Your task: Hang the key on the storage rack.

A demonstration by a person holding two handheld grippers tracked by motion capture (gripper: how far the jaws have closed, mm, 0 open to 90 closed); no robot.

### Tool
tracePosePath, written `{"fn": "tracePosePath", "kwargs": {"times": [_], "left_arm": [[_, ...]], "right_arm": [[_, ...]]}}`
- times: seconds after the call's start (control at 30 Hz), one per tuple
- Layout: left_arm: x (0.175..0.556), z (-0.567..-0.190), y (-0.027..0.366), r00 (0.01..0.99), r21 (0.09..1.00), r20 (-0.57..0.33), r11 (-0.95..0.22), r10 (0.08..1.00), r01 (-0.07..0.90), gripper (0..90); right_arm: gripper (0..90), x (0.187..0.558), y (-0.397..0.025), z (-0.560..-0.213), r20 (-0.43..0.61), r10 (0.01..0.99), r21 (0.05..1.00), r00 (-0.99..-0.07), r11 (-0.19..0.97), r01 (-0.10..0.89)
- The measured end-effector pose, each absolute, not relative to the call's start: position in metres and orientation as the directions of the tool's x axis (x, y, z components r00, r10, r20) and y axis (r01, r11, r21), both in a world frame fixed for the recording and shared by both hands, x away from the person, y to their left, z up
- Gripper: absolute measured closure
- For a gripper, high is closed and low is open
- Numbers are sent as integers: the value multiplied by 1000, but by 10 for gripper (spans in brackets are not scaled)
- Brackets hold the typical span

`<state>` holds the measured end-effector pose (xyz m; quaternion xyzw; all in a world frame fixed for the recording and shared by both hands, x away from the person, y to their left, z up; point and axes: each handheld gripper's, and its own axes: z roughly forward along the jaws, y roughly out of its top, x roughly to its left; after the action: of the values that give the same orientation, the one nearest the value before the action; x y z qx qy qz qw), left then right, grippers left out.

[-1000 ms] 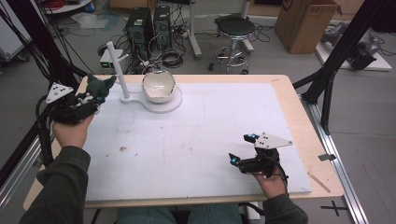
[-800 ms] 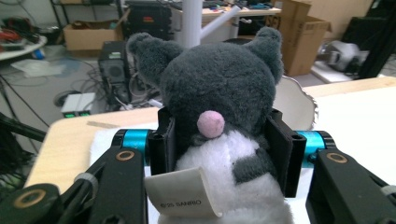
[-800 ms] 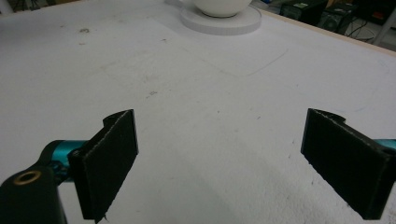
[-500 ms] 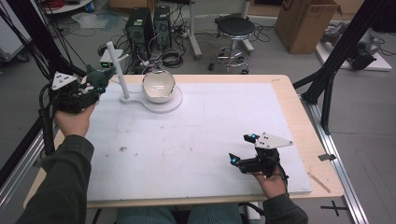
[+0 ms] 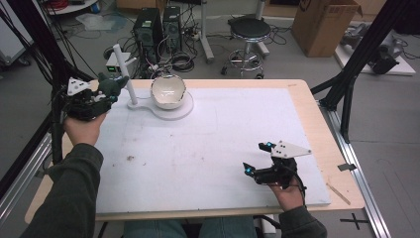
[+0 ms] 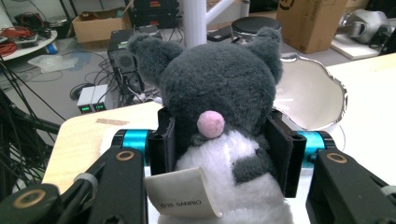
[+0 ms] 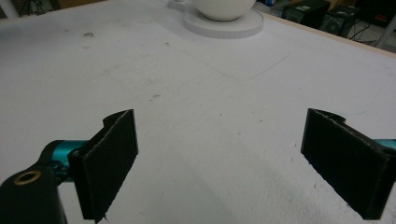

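Plush toy [image 6: 219,126] sits clamped between the jaws of the left gripper [image 5: 106,89], held in the air over the far left corner of the table [image 5: 307,99], just left of the post [image 5: 125,69] and the bowl [image 5: 168,91] on its round stand [image 5: 171,113]. Seen along the left gripper's jaws, the pads press into the toy's soft waist below its grey head, with a paper tag [image 6: 184,196] curling out beneath. The grip looks firm, but plush gives under pressure, and a quick swing toward the bowl could let the body squirm or slip out sideways. The post stands between gripper and bowl, so a low, straight path risks knocking it or catching an ear on it. The bowl has a wavy rim and rests loose on its stand near the far edge; a hard drop or a nudge from the jaws could tip it or push it off. A toy released off-centre may perch on the rim and roll onto the table. The right gripper [image 5: 256,158] rests near the front right corner, jaws spread wide and holding nothing, well apart from the bowl and too far to steady it.
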<state>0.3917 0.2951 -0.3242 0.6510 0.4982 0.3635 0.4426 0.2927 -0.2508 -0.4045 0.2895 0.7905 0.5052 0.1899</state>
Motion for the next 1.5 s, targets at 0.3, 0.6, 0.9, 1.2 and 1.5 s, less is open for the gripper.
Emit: {"fn": "tracePosePath", "kwargs": {"times": [0.3, 0.6, 0.9, 1.2, 1.5], "left_arm": [[390, -333, 296, 252, 931, 52, -138, 966, 337, 520], [389, -329, 305, 237, 942, -18, -63, 971, 329, 519], [390, -325, 308, 236, 949, -51, -26, 970, 313, 520], [397, -326, 291, 278, 939, 8, -103, 960, 328, 519], [400, -331, 285, 290, 933, 29, -130, 957, 336, 518]], "right_arm": [[102, 293, -250, -405, -9, 643, 908, -765, 325, 263], [102, 293, -251, -405, -3, 647, 908, -763, 322, 269], [103, 293, -250, -405, -2, 647, 909, -763, 320, 268], [103, 293, -251, -405, 2, 648, 910, -761, 315, 271], [103, 293, -251, -405, 0, 643, 910, -766, 317, 266]]}}
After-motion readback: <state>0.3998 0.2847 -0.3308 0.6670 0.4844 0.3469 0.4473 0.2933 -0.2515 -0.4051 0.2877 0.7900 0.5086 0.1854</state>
